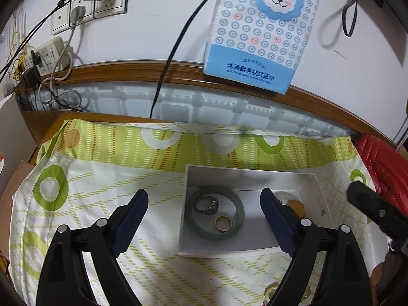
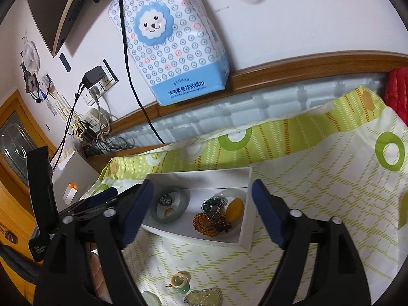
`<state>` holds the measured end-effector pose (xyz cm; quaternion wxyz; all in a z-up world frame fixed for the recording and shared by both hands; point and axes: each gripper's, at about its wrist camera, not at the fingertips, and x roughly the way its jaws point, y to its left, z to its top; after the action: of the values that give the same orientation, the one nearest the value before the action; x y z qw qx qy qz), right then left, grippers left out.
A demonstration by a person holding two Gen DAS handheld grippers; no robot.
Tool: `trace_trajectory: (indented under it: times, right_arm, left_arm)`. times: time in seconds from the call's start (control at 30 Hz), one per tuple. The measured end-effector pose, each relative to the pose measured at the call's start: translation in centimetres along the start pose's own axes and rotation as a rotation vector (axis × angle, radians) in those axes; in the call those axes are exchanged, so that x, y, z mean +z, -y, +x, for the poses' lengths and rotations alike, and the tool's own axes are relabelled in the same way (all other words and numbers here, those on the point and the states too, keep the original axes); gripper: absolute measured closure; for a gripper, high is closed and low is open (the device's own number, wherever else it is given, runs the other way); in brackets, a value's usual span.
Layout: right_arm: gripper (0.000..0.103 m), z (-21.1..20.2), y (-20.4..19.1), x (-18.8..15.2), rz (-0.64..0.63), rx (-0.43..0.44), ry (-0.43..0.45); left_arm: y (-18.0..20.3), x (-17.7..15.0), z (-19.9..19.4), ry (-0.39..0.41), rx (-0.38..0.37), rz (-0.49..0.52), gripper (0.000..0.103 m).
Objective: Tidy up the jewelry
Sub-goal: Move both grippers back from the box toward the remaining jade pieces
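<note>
A white open box point(image 1: 316, 191) sits on the green patterned cloth. In it lie a jade bangle point(image 1: 239, 219), a silver ring point(image 1: 207, 205) and a gold ring point(image 1: 224, 224) inside the bangle. The right wrist view shows the box point(image 2: 248, 229) also holding an amber bead bracelet point(image 2: 206, 225), a dark green piece point(image 2: 214, 204) and an amber oval point(image 2: 235, 210). My left gripper point(image 1: 204, 201) is open and empty above the box's left part. My right gripper point(image 2: 202, 191) is open and empty over the box. Jade pendants point(image 2: 204, 297) and a pale ring point(image 2: 180, 280) lie on the cloth in front.
A tissue pack point(image 1: 262, 30) hangs on the wall with cables and sockets point(image 1: 89, 7) to the left. A wooden rail point(image 1: 127, 68) runs behind the cloth. A red padded item point(image 1: 382, 163) lies at the right. My right gripper shows at the left view's edge point(image 1: 372, 209).
</note>
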<state>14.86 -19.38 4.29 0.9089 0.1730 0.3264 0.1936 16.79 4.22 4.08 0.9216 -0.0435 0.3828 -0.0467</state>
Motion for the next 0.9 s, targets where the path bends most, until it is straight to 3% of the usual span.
trace_trajectory:
  times: [0.17, 0.27, 0.57, 0.9]
  right_arm:
    - [0.005, -0.8, 0.1, 0.0, 0.018, 0.034, 0.026]
    - [0.005, -1.4, 0.0, 0.0, 0.009, 0.09, 0.035]
    - [0.005, -1.9, -0.5, -0.4, -0.034, 0.112, -0.003]
    - [0.005, -4.5, 1.1, -4.7, -0.04, 0.058, -0.032]
  left_arm:
    - [0.0, -0.2, -0.1, 0.01, 0.041, 0.007, 0.01]
    - [0.1, -0.5, -0.2, 0.011, 0.053, 0.019, 0.009]
    - [0.3, -2.9, -1.5, -0.003, 0.046, 0.052, 0.008]
    - [-0.5, -8.2, -3.7, -0.057, 0.026, 0.054, 0.007]
